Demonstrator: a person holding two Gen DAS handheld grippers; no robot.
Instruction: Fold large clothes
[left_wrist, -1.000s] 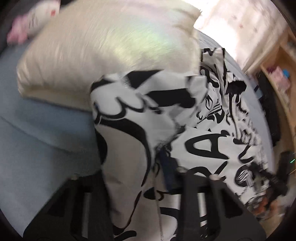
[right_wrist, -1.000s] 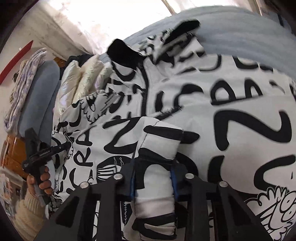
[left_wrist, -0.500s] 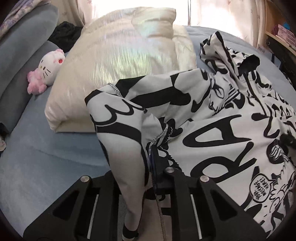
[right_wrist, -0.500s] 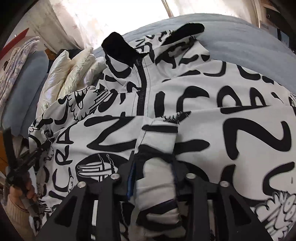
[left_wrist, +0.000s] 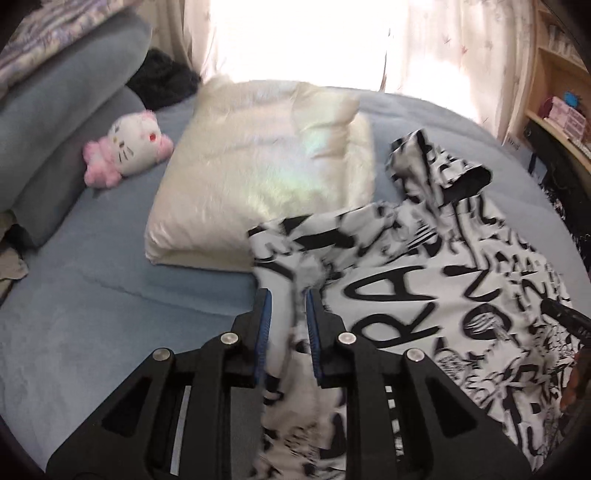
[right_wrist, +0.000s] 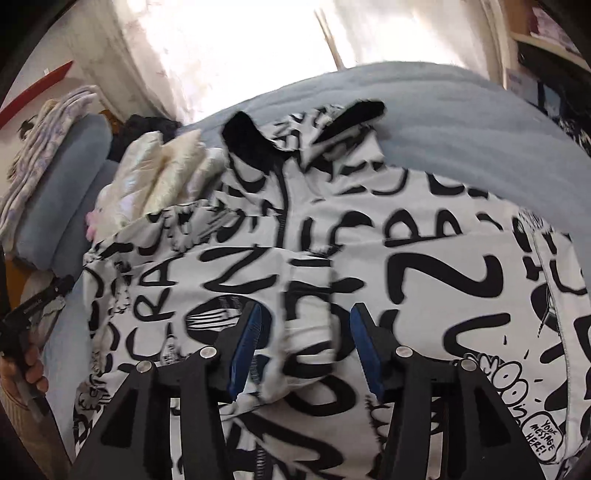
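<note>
We pinch the jacket (left_wrist: 443, 295) sleeve in the left gripper (left_wrist: 288, 306); right gripper (right_wrist: 303, 332) jaws are opening, sleeve loose between; blue bedspread (left_wrist: 92, 314) bare leftward; print reads "YOUR MESSAGE HERE!".

Both grippers, left gripper (left_wrist: 287, 308) and right gripper (right_wrist: 303, 325), were black linkage frames with silver pivot screws and ribbed blue pads (right_wrist: 246, 345).

A: What was the black-and-white printed jacket (right_wrist: 424, 236) made of?

B: Smooth, matt woven cloth. The bedcover (left_wrist: 110, 295) under it was a soft, faintly napped blue fabric.

A: And the cream padded garment (left_wrist: 266, 166)?

B: Glossy, with a pearly rainbow sheen. The pink-and-white toy (left_wrist: 127, 147) was fluffy plush.

A: The tools?

B: Matt black plastic with shiny metal pins; the fingers (right_wrist: 364, 347) had ribbed blue pads.
</note>
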